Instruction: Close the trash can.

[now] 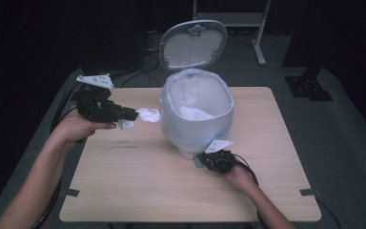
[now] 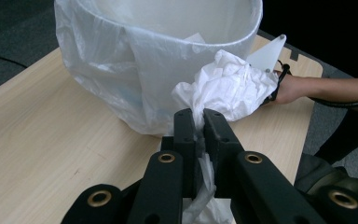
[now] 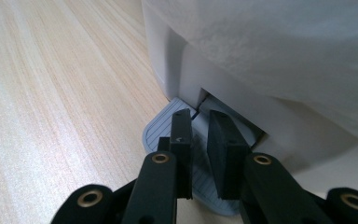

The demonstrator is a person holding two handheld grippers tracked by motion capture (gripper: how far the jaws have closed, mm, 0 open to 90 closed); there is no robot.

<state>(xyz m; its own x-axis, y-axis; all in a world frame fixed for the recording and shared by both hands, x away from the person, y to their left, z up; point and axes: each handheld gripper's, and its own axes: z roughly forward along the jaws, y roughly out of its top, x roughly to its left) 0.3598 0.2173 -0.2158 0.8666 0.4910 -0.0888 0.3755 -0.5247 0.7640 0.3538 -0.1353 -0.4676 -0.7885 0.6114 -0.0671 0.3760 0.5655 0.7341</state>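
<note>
**Right gripper on bin pedal**

Right gripper (image 3: 199, 122) sits low at the foot of the white bin (image 3: 177, 60), jaws nearly together with a narrow gap between them, nothing held. Both black jaws lie over the grey ribbed pedal (image 3: 158, 133) sticking out from the bin's base; contact looks likely, pressing can't be told. Plastic liner (image 3: 284, 42) hangs over the bin wall above the pedal. Light wood table (image 3: 51, 93) spreads out left of the bin.

I'm working in a lab-style recording space, not a home.
I'm sitting at a lone wooden table (image 1: 138, 191) on grey carpet (image 1: 333, 129), with dark surroundings, trailing cables (image 1: 145, 59) and a white metal stand (image 1: 259, 47) behind.
</note>
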